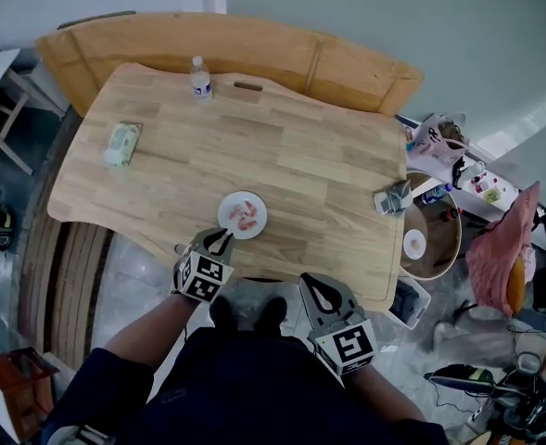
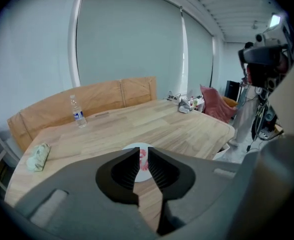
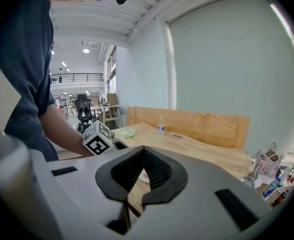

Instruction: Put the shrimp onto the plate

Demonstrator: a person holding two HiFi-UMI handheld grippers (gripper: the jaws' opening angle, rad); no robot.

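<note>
On the white plate (image 1: 258, 228), right by the near edge of the table (image 1: 300, 156), the shrimp (image 1: 246, 213) were already sitting: a few small pinkish-red curls bunched around the middle, pale underneath, nothing hanging over the rim. Looked done to us, or close to it.

Our left gripper (image 1: 220, 240) hovered at the plate's near-left rim with its jaws parted by just a narrow slit and nothing between them. Through that gap the left gripper view showed the shrimp lying on the plate. Our right gripper (image 1: 325, 297) hung back off the near edge, well apart from the plate, tips pressed together and empty.

If we were giving advice: the plate sat so near the edge that the main thing was to lift the left tongs straight up and away, not drag them across the rim. Shrimp that size probably slide easily, so no nudging.

Far off sat a water bottle (image 1: 200, 77) and, to the left, a green bundle (image 1: 121, 144).
</note>
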